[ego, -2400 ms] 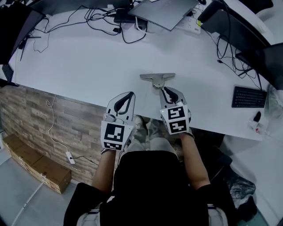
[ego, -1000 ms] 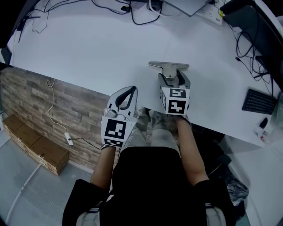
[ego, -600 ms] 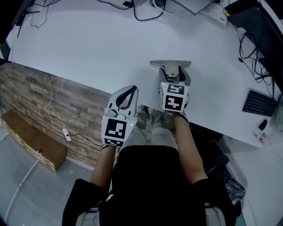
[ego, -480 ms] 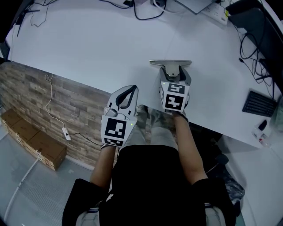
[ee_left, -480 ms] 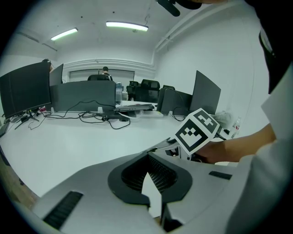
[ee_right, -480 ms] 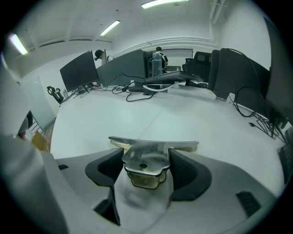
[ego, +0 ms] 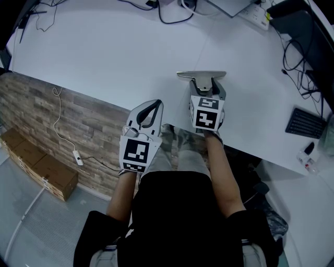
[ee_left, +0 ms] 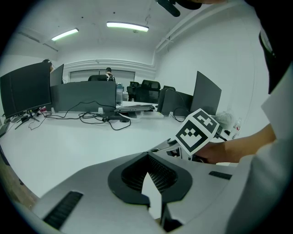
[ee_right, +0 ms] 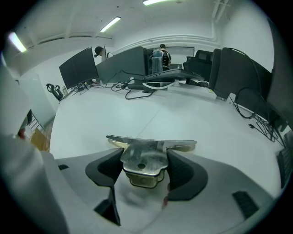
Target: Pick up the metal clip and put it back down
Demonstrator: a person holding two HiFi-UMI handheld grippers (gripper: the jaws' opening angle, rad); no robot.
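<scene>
The metal clip (ego: 201, 76) lies on the white table (ego: 104, 47) near its front edge, its long flat bar across the far side and its handles pointing toward me. My right gripper (ego: 207, 92) reaches over the edge. In the right gripper view the clip's handles (ee_right: 144, 155) sit between the two dark pads (ee_right: 176, 164), touched on both sides, so the right gripper (ee_right: 144, 161) is shut on them. My left gripper (ego: 151, 106) hangs just off the table edge to the left, shut and empty, its jaws meeting in the left gripper view (ee_left: 149, 157).
A black keyboard (ego: 303, 121) lies at the table's right. Cables (ego: 172, 13) and a laptop (ego: 229, 4) line the far side, with monitors (ee_right: 82, 66) beyond. A brick-pattern panel (ego: 62, 114) and cardboard boxes (ego: 36, 167) are below left.
The right gripper moved forward from the table edge until its jaws came around the clip's handles. Over the last half second almost nothing moved. The left gripper stayed put.
</scene>
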